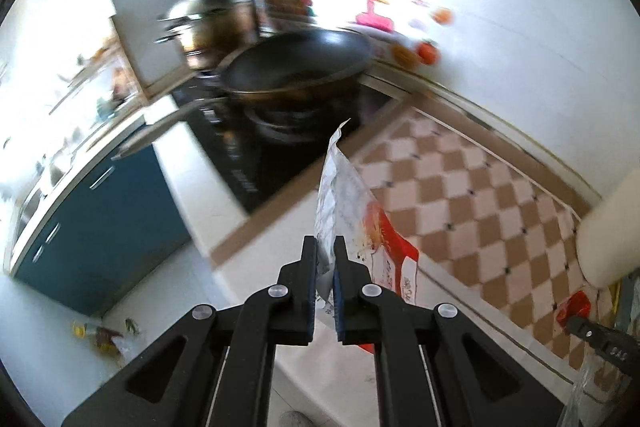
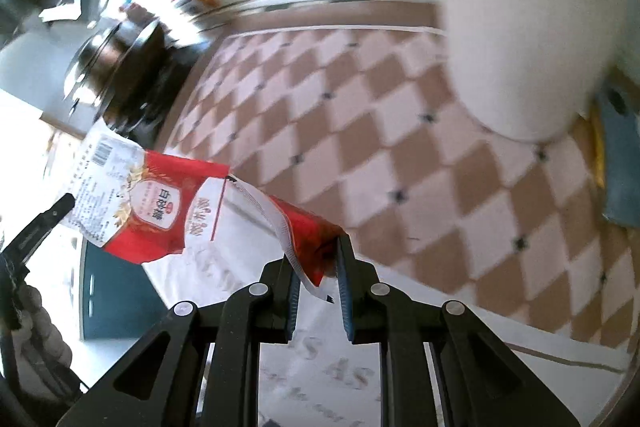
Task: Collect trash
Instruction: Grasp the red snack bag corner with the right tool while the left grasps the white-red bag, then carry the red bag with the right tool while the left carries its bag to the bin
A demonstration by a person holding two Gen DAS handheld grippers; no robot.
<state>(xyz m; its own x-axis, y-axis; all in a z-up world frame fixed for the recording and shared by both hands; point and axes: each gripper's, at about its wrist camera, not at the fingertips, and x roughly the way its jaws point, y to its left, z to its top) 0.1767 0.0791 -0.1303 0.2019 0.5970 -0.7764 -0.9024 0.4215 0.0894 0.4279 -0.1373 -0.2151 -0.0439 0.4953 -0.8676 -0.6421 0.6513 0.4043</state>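
Note:
My left gripper [image 1: 325,247] is shut on a crumpled white and red food wrapper [image 1: 344,203], held up in the air above the white counter edge. My right gripper [image 2: 318,259] is shut on the torn red edge of a second red and white packet [image 2: 304,227], whose white strip hangs between the jaws. The left gripper's wrapper [image 2: 132,199] also shows at the left of the right wrist view, with the left gripper's finger [image 2: 44,219] on it. The right gripper's finger [image 1: 600,343] shows at the right edge of the left wrist view, with a red scrap [image 1: 574,307].
A black wok [image 1: 296,67] and a steel pot [image 1: 212,19] sit on the black stove. A checkered brown and white tile wall [image 1: 480,195] runs behind the counter. A white cylinder [image 2: 520,47] stands at the right. Blue cabinet doors [image 1: 100,211] and floor litter [image 1: 104,337] lie below.

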